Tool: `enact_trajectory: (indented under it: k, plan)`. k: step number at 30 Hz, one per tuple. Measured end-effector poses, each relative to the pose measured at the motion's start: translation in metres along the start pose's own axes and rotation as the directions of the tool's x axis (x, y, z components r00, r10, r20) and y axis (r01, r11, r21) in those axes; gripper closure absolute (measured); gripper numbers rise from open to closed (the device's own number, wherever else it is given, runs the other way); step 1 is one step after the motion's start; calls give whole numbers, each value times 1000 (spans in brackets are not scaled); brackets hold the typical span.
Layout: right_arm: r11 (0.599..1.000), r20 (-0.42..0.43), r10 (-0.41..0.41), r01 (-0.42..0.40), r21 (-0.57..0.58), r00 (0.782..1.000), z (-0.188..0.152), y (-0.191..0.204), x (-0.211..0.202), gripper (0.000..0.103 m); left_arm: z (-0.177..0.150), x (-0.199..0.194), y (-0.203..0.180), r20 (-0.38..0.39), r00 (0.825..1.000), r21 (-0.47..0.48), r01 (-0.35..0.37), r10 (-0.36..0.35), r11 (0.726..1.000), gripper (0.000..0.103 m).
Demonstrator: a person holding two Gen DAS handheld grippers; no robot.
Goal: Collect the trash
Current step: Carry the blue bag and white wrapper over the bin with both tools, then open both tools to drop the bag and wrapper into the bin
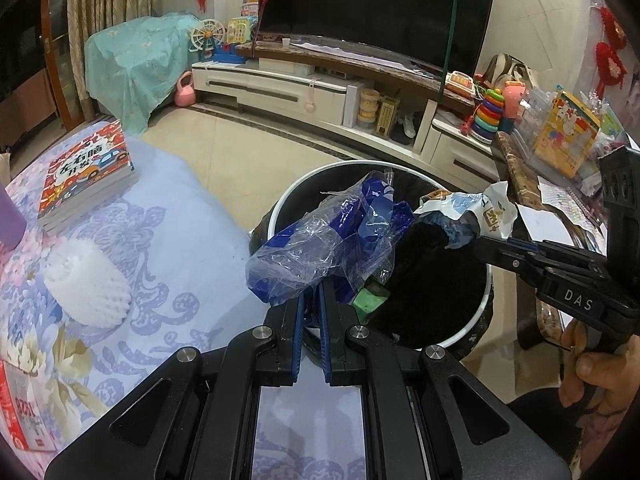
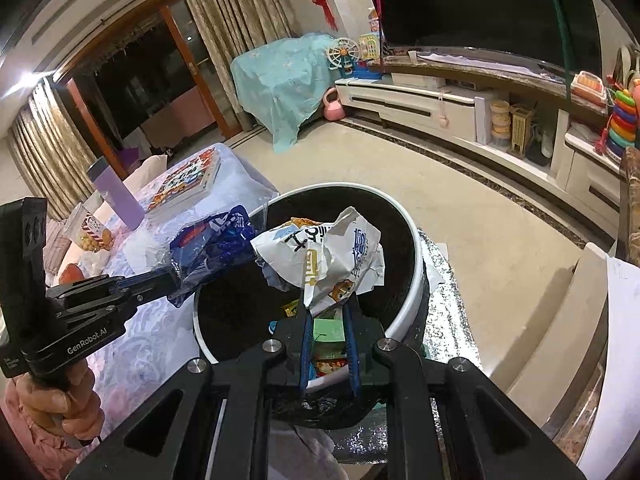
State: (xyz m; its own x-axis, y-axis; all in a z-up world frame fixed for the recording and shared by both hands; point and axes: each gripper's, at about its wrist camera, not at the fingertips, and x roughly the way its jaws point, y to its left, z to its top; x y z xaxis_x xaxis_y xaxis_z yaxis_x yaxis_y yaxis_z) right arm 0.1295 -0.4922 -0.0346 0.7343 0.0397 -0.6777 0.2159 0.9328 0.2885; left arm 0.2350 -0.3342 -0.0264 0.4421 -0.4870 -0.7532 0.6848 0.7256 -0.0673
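The blue plastic wrapper and the white snack bag hang over the black-lined trash bin, pinched by the left hand-held gripper and right hand-held gripper. Dropping remains; a snack cup (possibly trash) waits on the surface. The bin's contents are hard to make out.

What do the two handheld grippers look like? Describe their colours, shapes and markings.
Both are black, angular frames with silver round bolts and blue-lined fingers. The right gripper carries white "DAS" lettering on its side; the left gripper reads "GenRobot.AI". A pink sleeve shows at the left hand.
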Motion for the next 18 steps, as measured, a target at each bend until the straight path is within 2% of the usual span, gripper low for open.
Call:
enact_trajectory:
  k: [11,12,14,15,16,17,18]
  plan:
    - [1000,-23,-21,21,-7,1000,6,-1,9,87,7,6,-5,-21,1000,28,-22,23,999,94]
    - [1000,-25,-24,24,-7,999,7,-1,9,84,7,6,-7,-25,999,32,-22,23,999,91]
    - [1000,-28,-21,21,0,999,8,-2,9,84,8,6,-8,-33,999,30,0,1,1000,86]
    - [1000,-29,-17,17,7,999,8,-2,9,82,8,6,-9,-35,999,28,4,-3,1000,79]
    - [1000,-28,-12,13,12,1000,9,-2,8,81,8,5,-9,-34,999,27,3,-2,1000,64]
    - [1000,-23,-16,16,10,1000,9,-2,7,74,7,4,-10,-28,1000,27,-2,3,1000,59]
    - [1000,-16,-18,18,10,1000,9,-1,5,64,5,1,-9,-13,1000,29,-10,10,1000,55]
